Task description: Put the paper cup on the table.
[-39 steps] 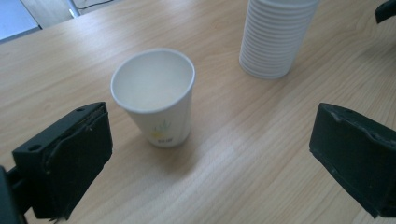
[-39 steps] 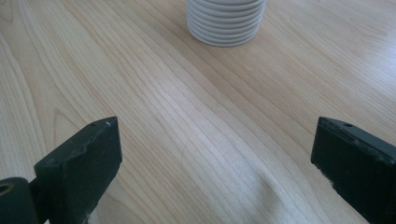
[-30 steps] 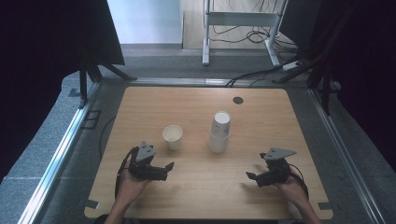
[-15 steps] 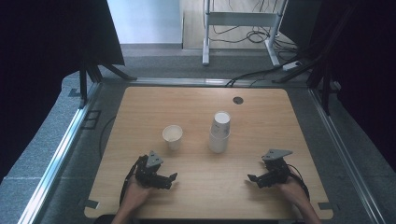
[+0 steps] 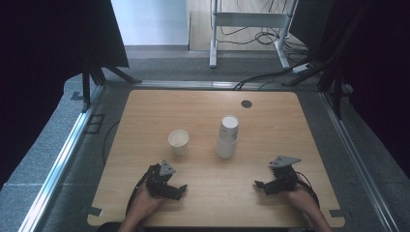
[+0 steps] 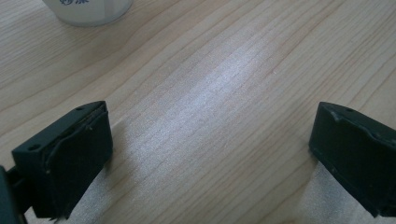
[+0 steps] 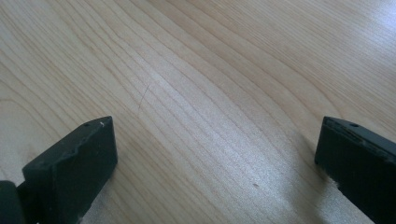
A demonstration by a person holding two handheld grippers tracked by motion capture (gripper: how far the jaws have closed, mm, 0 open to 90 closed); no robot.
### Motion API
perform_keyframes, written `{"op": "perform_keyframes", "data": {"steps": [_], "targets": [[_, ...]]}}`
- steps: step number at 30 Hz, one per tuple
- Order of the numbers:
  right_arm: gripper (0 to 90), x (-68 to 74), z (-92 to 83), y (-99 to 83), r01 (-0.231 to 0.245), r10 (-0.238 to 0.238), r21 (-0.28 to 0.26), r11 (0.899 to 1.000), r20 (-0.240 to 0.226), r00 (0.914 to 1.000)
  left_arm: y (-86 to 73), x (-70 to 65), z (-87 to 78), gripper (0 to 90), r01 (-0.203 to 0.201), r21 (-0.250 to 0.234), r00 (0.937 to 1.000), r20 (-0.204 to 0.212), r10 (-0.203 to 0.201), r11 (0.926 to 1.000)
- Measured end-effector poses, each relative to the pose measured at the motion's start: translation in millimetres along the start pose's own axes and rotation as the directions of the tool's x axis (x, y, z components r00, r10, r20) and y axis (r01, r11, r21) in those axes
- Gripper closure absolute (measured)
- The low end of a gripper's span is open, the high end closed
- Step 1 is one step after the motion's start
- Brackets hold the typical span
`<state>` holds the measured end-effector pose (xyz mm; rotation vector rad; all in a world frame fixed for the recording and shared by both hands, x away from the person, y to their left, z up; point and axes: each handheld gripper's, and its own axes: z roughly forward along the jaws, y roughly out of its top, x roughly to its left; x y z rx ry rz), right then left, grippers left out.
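Left gripper (image 5: 178,192): held in a hand (image 5: 145,205) over the near edge of the wooden table (image 5: 193,106), towards the near left corner, pointing to the right. Wide open in the left gripper view (image 6: 210,149), with only bare wood between the two black jaws. Grips nothing and touches no cup.

Right gripper (image 5: 261,187): held in the other hand (image 5: 302,198) close to the near edge, towards the near right corner, pointing to the left, so facing the left gripper across a free strip of table. Also wide open in the right gripper view (image 7: 215,158), again with plain wood grain between the jaws. Holds nothing.

Single paper cup (image 5: 178,140): upright, mouth up, left of the table's middle, beyond the left gripper and apart from it.

Stack of paper cups (image 5: 227,137): upright near the middle of the table, just right of the single cup and not touching it, taller than it. Well apart from both grippers, roughly between them but farther from the near edge.

In the left gripper view, at the top left: base of a white cup with blue print (image 6: 86,11), standing on the wood well ahead of the jaws. Cannot tell for sure which of the cups.

Near the far edge, towards the far right corner: small dark round cable hole (image 5: 246,104) in the tabletop.
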<state>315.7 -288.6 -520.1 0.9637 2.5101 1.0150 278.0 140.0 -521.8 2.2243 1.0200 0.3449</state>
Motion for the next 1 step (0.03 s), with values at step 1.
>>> {"op": "perform_keyframes", "data": {"steps": [1], "targets": [[0.0, 0.1, 0.1, 0.2, 0.000, 0.000, 0.000, 1.000, 0.001, 1.0000, 0.0, -0.2, 0.0, 0.0, -0.001, 0.000, 1.0000, 0.000, 0.001, 1.0000]]}}
